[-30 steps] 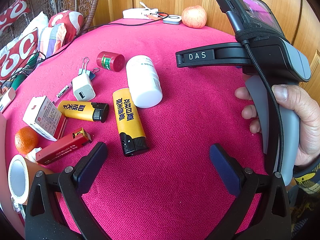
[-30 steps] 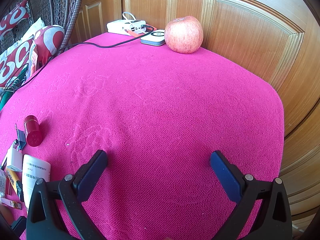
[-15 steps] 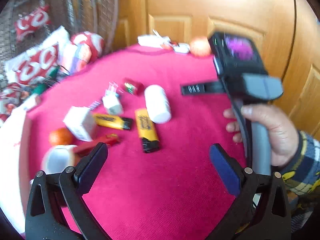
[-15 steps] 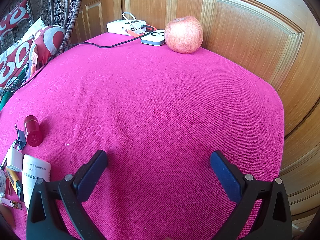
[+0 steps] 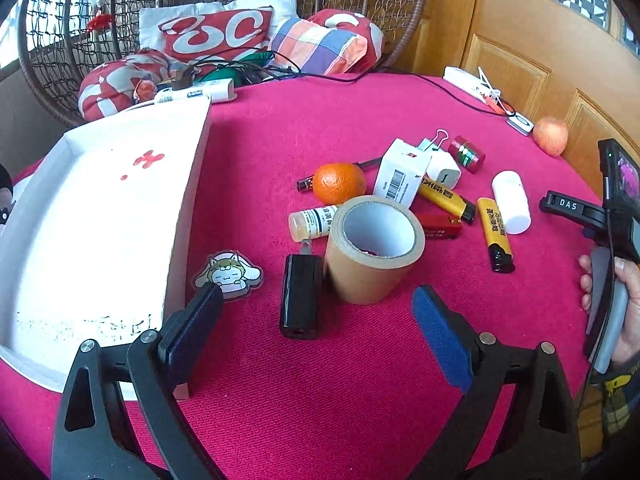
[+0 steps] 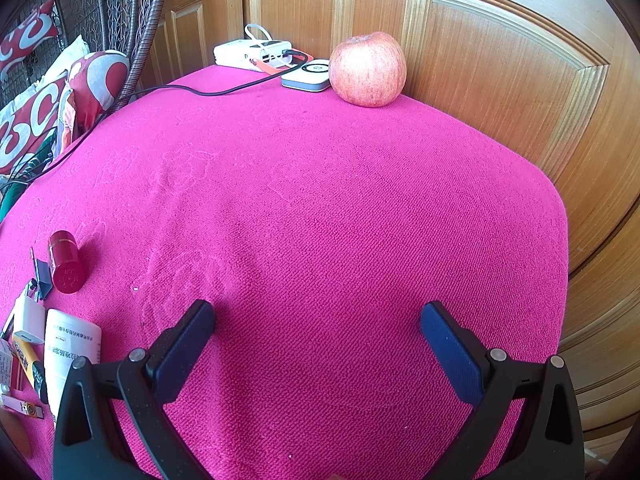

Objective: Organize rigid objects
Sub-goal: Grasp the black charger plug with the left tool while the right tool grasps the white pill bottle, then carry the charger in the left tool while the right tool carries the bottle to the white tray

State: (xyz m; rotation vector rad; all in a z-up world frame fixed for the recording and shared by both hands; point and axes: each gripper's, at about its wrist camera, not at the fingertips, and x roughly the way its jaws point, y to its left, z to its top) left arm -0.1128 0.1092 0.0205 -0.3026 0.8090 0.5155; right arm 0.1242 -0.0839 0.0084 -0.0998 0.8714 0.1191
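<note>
Several small rigid items lying in a cluster on the pink cloth [image 5: 360,104] beside the white tray [image 5: 192,184]; nearest, black charger [image 5: 301,296], likely light, stiff and smooth, best pinched across its long flat sides. Left gripper [image 5: 316,330] angled steeply down over it, just narrowing but wide apart and empty. Right gripper [image 6: 320,350] angled down over bare cloth, spread wide, holding nothing.

Bare pink cloth on the desk [image 6: 340,208] lies open ahead of the right hand-held gripper [image 6: 316,344], up to the apple [image 6: 367,69] at the far edge. Ahead of the left hand-held gripper [image 5: 316,328], a black charger [image 5: 301,297] and tape roll [image 5: 372,246] block the way, with the white tray [image 5: 100,240] walling the left side.
</note>
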